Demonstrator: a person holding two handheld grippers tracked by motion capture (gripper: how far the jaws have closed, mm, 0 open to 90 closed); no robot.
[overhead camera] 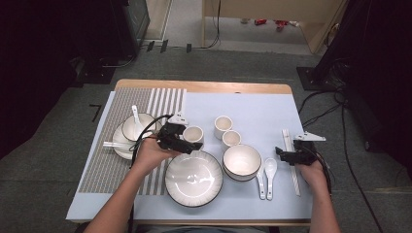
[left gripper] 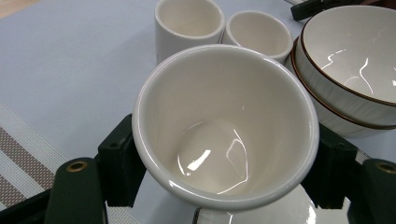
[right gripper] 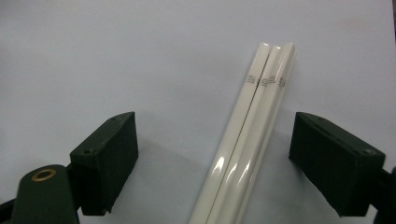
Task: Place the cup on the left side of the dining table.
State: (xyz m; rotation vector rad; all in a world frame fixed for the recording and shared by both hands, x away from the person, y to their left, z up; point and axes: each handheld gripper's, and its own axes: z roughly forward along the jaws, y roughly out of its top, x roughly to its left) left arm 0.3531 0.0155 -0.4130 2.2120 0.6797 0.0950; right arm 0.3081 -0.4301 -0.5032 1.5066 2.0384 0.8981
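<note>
My left gripper (overhead camera: pixel 187 141) is shut on a white cup (overhead camera: pixel 194 134), with one black pad against each side of its wall. In the left gripper view the cup (left gripper: pixel 224 135) tilts its empty mouth toward the camera between the jaws of the left gripper (left gripper: pixel 224 156), and its base overlaps the plate's far rim. My right gripper (overhead camera: pixel 286 155) stands open at the right of the table. In the right gripper view its jaws straddle white chopsticks (right gripper: pixel 247 140) lying on the blue mat, without touching them, around the right gripper (right gripper: pixel 217 128).
Two more cups (overhead camera: pixel 223 126) (overhead camera: pixel 231 138) stand mid-table beside a dark-rimmed bowl (overhead camera: pixel 241 161) and a large plate (overhead camera: pixel 193 178). Two white spoons (overhead camera: pixel 266 175) lie right of the bowl. On the striped placemat (overhead camera: pixel 111 160) sit a bowl with a spoon (overhead camera: pixel 136 127) and chopsticks (overhead camera: pixel 115 144).
</note>
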